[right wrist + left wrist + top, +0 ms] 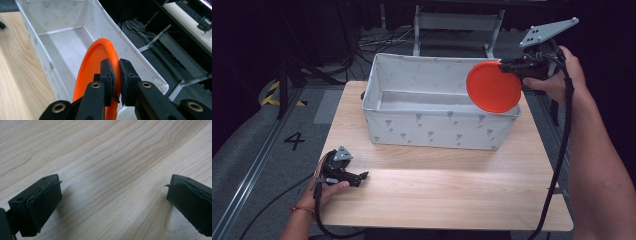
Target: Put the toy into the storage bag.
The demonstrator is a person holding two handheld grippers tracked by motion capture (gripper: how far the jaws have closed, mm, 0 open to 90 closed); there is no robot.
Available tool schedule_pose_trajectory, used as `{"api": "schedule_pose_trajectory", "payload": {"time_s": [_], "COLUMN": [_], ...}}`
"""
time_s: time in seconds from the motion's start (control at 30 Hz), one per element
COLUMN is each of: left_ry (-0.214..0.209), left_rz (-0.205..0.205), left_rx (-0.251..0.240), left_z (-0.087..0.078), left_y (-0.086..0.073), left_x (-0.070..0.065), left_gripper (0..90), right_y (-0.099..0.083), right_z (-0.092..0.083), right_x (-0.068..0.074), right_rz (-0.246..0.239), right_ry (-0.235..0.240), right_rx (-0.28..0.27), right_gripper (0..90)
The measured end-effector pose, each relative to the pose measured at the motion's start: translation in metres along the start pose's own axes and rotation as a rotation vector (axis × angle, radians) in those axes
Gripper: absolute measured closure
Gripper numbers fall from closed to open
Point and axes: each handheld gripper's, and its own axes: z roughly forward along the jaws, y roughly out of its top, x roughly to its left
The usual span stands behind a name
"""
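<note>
Dark room, grey floor [247,150], cables [382,42], metal frame [457,22]

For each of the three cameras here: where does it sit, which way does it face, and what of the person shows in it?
High view: above the person's side, looking forward and down on the table; both forearms, left gripper, right gripper holding the orange plate over the white bin.
Left gripper view: rides the left gripper, close over wood; open jaws.
Right gripper view: rides the right gripper, looking into the bin; jaws pinch the plate's rim.
High and right gripper views share plate and bin.
</note>
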Motion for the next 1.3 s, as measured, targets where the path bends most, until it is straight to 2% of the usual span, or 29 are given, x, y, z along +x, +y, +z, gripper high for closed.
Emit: {"api": "schedule_pose_trajectory", "payload": {"time_s": [0.03, 0.13, 0.27, 0.43, 0.6, 0.93, 1.07, 1.3], "left_ry": [0.000, 0.004, 0.002, -0.001, -0.003, -0.004, -0.004, -0.005], "left_rz": [0.000, 0.008, 0.011, 0.008, 0.002, 0.001, 0.001, 0.001], "left_rx": [0.000, -0.003, -0.002, -0.003, 0.000, 0.003, 0.003, 0.003], "left_z": [0.000, 0.000, 0.001, 0.001, 0.001, 0.001, 0.001, 0.001], "left_y": [0.000, 0.000, 0.001, 0.001, 0.001, 0.001, 0.001, 0.001], "left_x": [0.000, 0.001, 0.001, 0.001, 0.000, 0.000, 0.000, 0.000], "left_gripper": [0.1, 0.1, 0.1, 0.1, 0.1, 0.1, 0.1, 0.1], "right_y": [0.000, -0.006, -0.012, -0.019, -0.031, -0.065, -0.069, -0.068], "right_z": [0.000, 0.016, 0.031, 0.046, 0.061, 0.088, 0.096, 0.117], "right_x": [0.000, -0.007, -0.014, -0.015, -0.013, 0.002, 0.008, 0.024], "right_rz": [0.000, 0.012, 0.036, 0.029, 0.020, -0.066, -0.095, -0.184], "right_ry": [0.000, 0.003, 0.011, 0.014, 0.038, 0.113, 0.143, 0.200], "right_rx": [0.000, 0.028, 0.034, 0.068, 0.108, 0.213, 0.236, 0.345], "right_gripper": [82.5, 82.5, 82.4, 82.4, 82.5, 82.2, 82.1, 81.8]}}
